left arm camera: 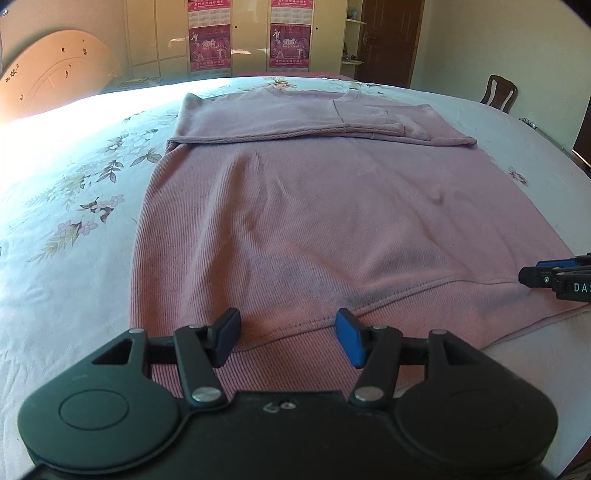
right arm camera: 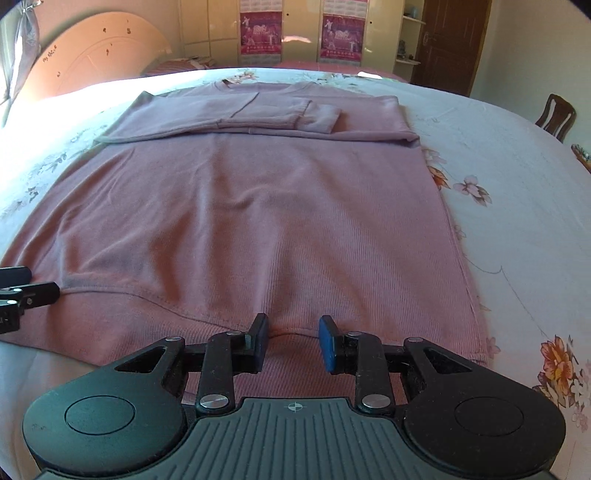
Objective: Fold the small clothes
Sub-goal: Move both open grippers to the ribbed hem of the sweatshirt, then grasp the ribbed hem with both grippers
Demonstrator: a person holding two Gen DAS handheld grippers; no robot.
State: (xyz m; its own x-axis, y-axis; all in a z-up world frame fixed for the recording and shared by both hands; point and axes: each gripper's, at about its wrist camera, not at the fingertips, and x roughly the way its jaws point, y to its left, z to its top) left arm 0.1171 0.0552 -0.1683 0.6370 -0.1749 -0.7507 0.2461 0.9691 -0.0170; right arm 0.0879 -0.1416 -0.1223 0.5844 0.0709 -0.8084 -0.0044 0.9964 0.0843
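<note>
Both grippers, left (left arm camera: 288,341) and right (right arm camera: 293,343), hover open and empty over the ribbed hem (left arm camera: 295,354) of the pink sweater (left arm camera: 314,206), which lies flat on the floral bedsheet (left arm camera: 66,192), sleeves already folded across the chest. I'd pinch the hem at matching spots, both layers, then lift evenly toward the collar.

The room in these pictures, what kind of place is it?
Most likely a home bedroom: a bed with a flowered sheet, wardrobe doors behind it, and a wooden chair near the door.
</note>
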